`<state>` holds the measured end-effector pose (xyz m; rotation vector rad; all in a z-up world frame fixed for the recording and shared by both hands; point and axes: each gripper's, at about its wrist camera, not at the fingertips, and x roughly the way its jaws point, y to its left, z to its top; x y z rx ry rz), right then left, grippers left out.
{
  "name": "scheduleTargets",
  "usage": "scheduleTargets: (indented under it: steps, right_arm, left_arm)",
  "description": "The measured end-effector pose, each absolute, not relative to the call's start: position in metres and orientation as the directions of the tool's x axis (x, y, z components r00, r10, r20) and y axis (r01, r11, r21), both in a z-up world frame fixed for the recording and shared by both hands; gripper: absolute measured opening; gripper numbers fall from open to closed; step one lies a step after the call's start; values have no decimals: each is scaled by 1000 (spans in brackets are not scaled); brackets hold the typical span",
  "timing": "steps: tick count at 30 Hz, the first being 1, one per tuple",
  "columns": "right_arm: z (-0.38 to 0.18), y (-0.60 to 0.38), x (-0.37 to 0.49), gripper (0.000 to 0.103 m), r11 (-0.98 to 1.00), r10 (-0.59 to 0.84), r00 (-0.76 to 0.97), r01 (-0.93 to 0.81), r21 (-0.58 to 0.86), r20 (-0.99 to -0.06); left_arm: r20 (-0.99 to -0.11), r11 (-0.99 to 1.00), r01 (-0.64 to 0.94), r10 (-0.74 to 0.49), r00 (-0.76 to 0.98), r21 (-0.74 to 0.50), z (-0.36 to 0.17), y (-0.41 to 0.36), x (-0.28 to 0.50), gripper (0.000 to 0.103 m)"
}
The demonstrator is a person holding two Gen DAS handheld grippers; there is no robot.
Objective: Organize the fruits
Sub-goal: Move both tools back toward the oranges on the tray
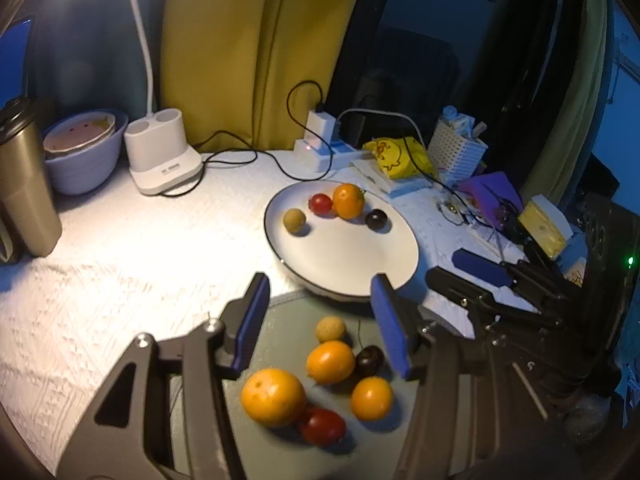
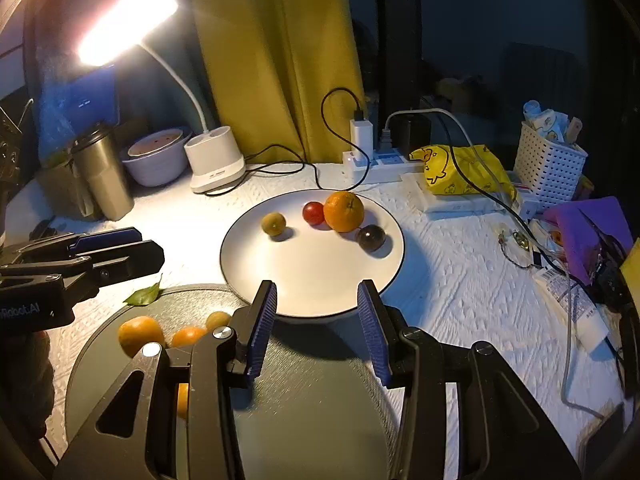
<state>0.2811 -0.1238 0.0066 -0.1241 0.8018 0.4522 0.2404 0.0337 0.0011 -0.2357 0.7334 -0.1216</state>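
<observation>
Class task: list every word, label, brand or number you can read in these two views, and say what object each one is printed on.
"Robot.AI": white lettering on the black body of the left tongs, its start cut off.
Dark print on the white lamp base: too small to read.
Print on the white tube: blurred.
Yellow duck-patterned packet: pictures only, no readable words.

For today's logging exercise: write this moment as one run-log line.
left gripper: open, empty | right gripper: open, empty | white plate: four fruits | grey tray: six fruits left
</observation>
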Motion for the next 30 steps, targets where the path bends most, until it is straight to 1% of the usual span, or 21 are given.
scheduleTargets:
  steps: [15, 30]
  right_arm:
    - [10, -110, 249, 45, 891, 332, 603, -452, 33, -725]
    - [-6, -87, 220, 45, 882, 328, 570, -471, 29, -754]
  left_arm:
    - [-651, 965, 7, -183, 737, -263, -10, 57, 207, 54]
    - [-668, 963, -4, -185, 721, -271, -31, 77, 180, 54]
